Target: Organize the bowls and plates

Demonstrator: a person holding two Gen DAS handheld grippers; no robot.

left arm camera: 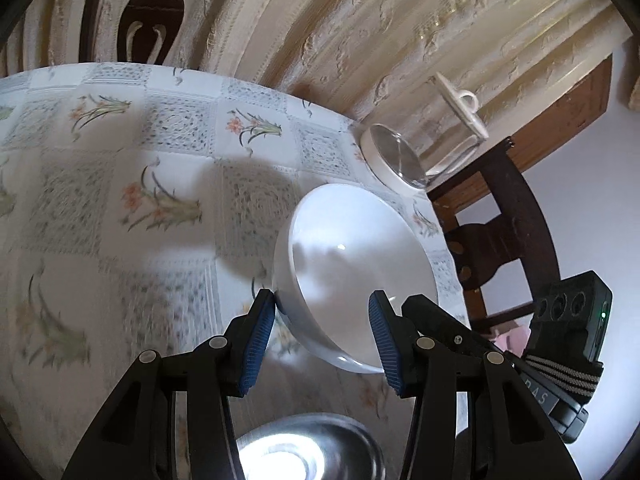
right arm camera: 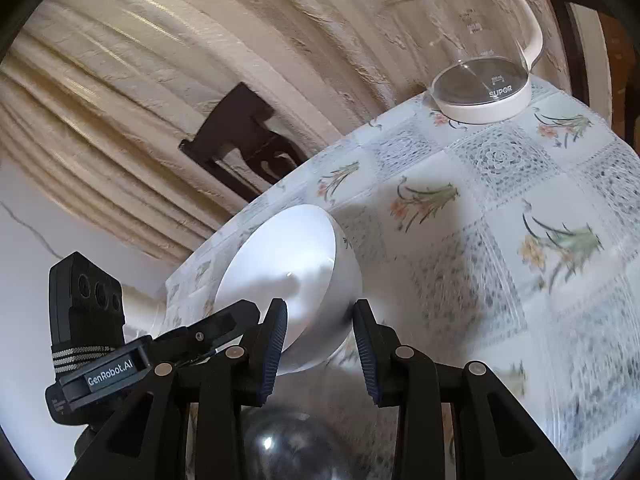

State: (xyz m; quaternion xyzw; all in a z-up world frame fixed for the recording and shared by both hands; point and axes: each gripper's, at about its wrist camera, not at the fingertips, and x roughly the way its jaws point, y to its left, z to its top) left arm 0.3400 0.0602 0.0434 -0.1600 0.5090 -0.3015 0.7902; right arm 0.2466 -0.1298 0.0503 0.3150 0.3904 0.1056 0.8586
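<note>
Here both grippers, left gripper (left arm camera: 322, 312) and right gripper (right arm camera: 320, 320), straddle the white bowl's (left arm camera: 352, 256) rim

Soft, even daylight in both fisheye views; dark vignette rings frame corners. Strong barrel distortion bends pleated cream curtain (left arm camera: 400, 32) and floral-patterned tabletop (left arm camera: 120, 160) edges. Motion blur smears tablecloth pattern in lower half of each view. Glossy white ceramic bowl (left arm camera: 352, 256) carries small specular glint and grey shadows inside; broad soft shadow falls on cloth behind it. Shiny round steel dish (left arm camera: 308, 448) at bottom blown out by glare.
</note>
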